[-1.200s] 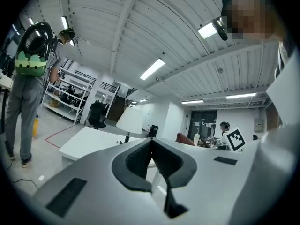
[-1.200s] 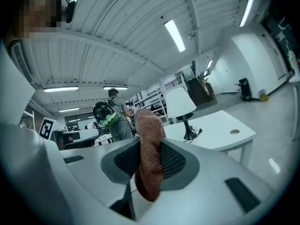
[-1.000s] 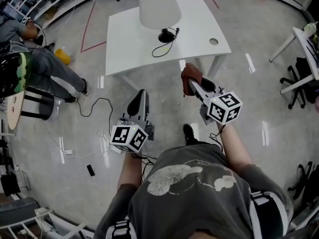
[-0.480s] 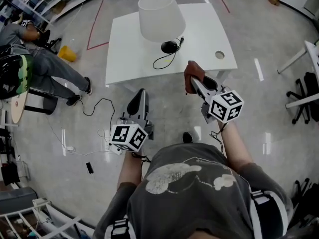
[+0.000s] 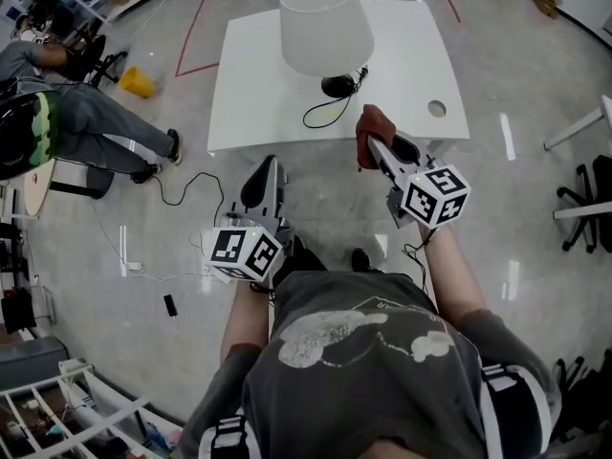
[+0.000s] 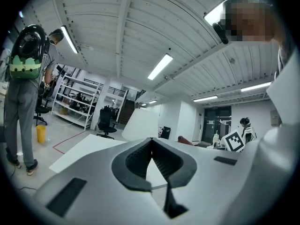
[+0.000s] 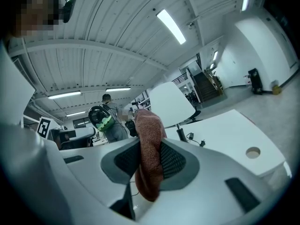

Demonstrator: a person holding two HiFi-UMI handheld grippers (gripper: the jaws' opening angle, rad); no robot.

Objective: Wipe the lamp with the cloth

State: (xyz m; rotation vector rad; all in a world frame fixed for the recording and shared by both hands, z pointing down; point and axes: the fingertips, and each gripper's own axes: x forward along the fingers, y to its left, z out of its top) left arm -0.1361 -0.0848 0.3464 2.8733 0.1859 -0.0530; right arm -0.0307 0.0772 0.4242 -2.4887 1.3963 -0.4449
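A lamp with a white shade (image 5: 325, 22) and a black base (image 5: 337, 86) stands on a white table (image 5: 258, 94); its black cord loops toward the table's front edge. My right gripper (image 5: 368, 142) is shut on a reddish-brown cloth (image 5: 371, 134), held in the air just before the table's front edge, right of the lamp. In the right gripper view the cloth (image 7: 149, 158) hangs between the jaws with the shade (image 7: 169, 101) behind it. My left gripper (image 5: 260, 185) is shut and empty, lower and nearer to me over the floor. The left gripper view shows the shade (image 6: 143, 125) beyond the closed jaws.
The table has a round hole (image 5: 437, 109) near its right front corner. A person (image 5: 67, 113) with a green helmet stands at the left, by a yellow object (image 5: 136, 84). Cables (image 5: 182, 208) trail across the glossy floor. Office chairs (image 5: 598, 199) stand at the right.
I have stepped closer to the table. Both grippers have come nearer its front edge, the right one still carrying the cloth.
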